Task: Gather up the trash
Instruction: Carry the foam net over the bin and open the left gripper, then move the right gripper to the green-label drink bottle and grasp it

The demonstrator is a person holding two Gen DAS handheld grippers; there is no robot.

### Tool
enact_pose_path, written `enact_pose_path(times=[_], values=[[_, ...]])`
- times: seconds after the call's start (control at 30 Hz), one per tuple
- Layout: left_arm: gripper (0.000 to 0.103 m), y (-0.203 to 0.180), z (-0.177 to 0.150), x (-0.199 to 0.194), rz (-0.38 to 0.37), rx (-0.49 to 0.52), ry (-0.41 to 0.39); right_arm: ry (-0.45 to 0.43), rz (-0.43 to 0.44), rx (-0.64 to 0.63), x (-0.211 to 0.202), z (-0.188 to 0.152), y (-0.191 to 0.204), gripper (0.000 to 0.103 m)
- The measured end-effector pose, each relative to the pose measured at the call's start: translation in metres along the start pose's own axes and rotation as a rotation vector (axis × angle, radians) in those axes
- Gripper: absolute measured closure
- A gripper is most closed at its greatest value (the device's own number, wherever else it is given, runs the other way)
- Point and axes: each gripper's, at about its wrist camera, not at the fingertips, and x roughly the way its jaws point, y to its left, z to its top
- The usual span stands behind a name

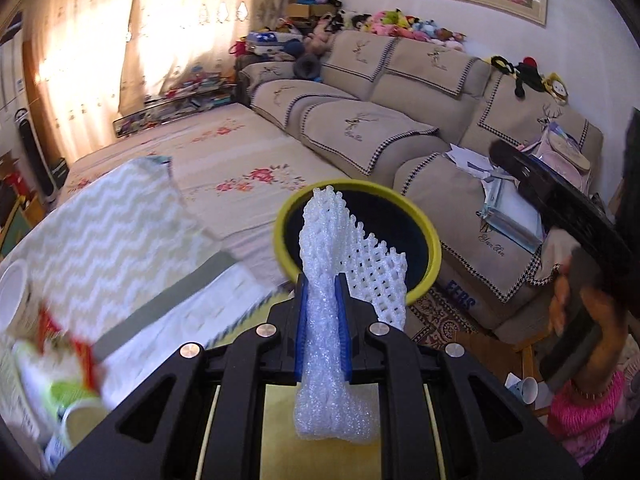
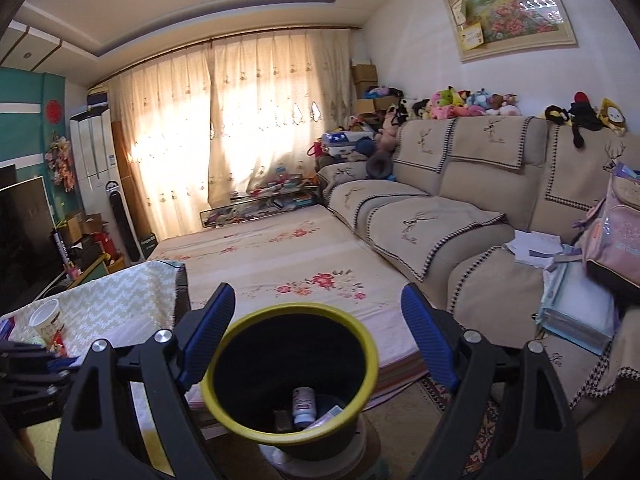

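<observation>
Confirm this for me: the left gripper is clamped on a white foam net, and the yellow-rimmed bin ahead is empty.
Not empty. The right wrist view shows a small bottle and other scraps inside the bin. The left gripper is indeed clamped on the white foam net.

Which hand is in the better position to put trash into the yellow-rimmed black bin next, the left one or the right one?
Left. The left gripper is shut on a white foam net sleeve, in line with the yellow-rimmed black bin. The right gripper is open and holds nothing.

Sunlit cream curtains (image 2: 224,128) back a beige sofa (image 2: 460,208), framed floral painting (image 2: 508,8) above.
</observation>
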Motion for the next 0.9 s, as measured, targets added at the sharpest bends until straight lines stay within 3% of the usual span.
enact_pose_path(times=[0.27, 0.33, 0.37, 0.4, 0.43, 0.57, 0.8, 0.9], values=[[0.086, -0.026, 0.063, 0.097, 0.018, 0.052, 0.036, 0.028, -0.034, 0.022, 0.010, -0.005, -0.019, 0.022], [0.065, -0.026, 0.072, 0.114, 0.039, 0.035, 0.037, 0.030, -0.038, 0.021, 0.011, -0.006, -0.019, 0.022], [0.042, -0.025, 0.075, 0.121, 0.056, 0.028, 0.035, 0.033, -0.038, 0.019, 0.012, -0.006, -0.019, 0.022], [0.028, -0.024, 0.077, 0.123, 0.070, 0.018, 0.024, 0.037, -0.036, 0.016, 0.012, -0.006, -0.019, 0.022], [0.027, -0.020, 0.076, 0.122, 0.075, 0.010, 0.017, 0.041, -0.035, 0.012, 0.013, -0.007, -0.018, 0.022], [0.026, -0.008, 0.066, 0.095, 0.072, -0.032, -0.009, 0.061, -0.014, 0.001, 0.018, -0.011, -0.011, 0.022], [0.012, 0.012, 0.020, -0.010, 0.089, -0.112, -0.141, 0.100, 0.067, -0.031, 0.024, -0.021, 0.018, 0.022], [0.005, 0.023, -0.010, -0.061, 0.141, -0.129, -0.206, 0.126, 0.127, -0.048, 0.025, -0.025, 0.038, 0.021]])
